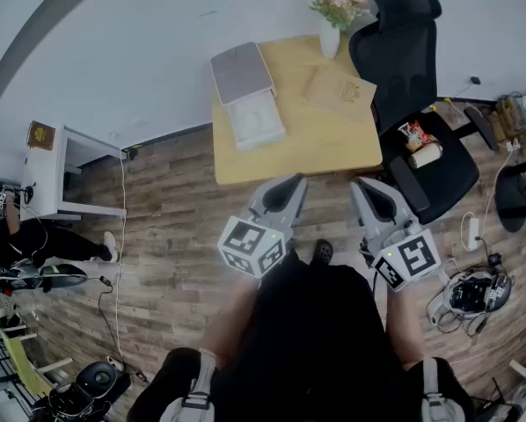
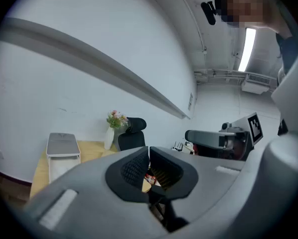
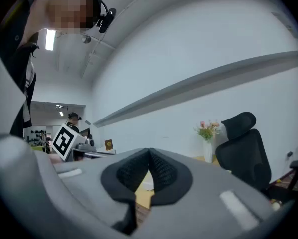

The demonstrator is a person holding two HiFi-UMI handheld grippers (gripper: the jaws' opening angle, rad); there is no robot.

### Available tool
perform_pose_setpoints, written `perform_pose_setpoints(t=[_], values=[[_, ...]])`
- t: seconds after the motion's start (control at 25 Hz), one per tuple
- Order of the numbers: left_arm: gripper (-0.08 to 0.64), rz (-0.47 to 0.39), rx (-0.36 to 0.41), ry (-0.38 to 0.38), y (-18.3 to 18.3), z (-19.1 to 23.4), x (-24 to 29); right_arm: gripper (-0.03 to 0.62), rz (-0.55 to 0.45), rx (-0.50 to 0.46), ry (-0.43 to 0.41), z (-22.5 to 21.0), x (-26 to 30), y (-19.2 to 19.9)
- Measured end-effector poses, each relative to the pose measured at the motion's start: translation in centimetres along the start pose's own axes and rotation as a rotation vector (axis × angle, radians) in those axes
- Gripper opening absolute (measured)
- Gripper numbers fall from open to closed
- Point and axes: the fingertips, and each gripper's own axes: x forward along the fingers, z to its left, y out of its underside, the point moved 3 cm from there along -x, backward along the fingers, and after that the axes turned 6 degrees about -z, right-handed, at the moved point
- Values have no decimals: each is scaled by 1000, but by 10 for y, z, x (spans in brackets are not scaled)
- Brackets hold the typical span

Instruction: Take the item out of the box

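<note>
An open box [image 1: 248, 98] sits at the table's left side, grey lid [image 1: 240, 70] raised toward the wall, white tray [image 1: 257, 123] toward me. What lies inside is too small to tell. The box [image 2: 63, 151] also shows far off in the left gripper view. My left gripper [image 1: 287, 189] is shut and empty, held over the floor short of the table's near edge. My right gripper [image 1: 370, 193] hangs beside it, also shut with nothing in it. Pads meet at the tips in both gripper views: left gripper [image 2: 148, 152], right gripper [image 3: 149, 154].
The wooden table [image 1: 316, 143] stands against a white wall and carries a brown flat packet [image 1: 340, 90] and a vase of flowers [image 1: 332, 23]. A black office chair [image 1: 410, 69] with snack packs [image 1: 420, 144] on its seat stands to the right. A white side cabinet [image 1: 65, 174] is at left; cables and gear [image 1: 474, 293] lie on the floor.
</note>
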Motion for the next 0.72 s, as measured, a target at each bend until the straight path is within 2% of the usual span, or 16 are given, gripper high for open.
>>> perform_pose_setpoints(t=[0.72], values=[[17,6,-5,-11,-4,7,-16,3,15,-8,-4,9,4,0]])
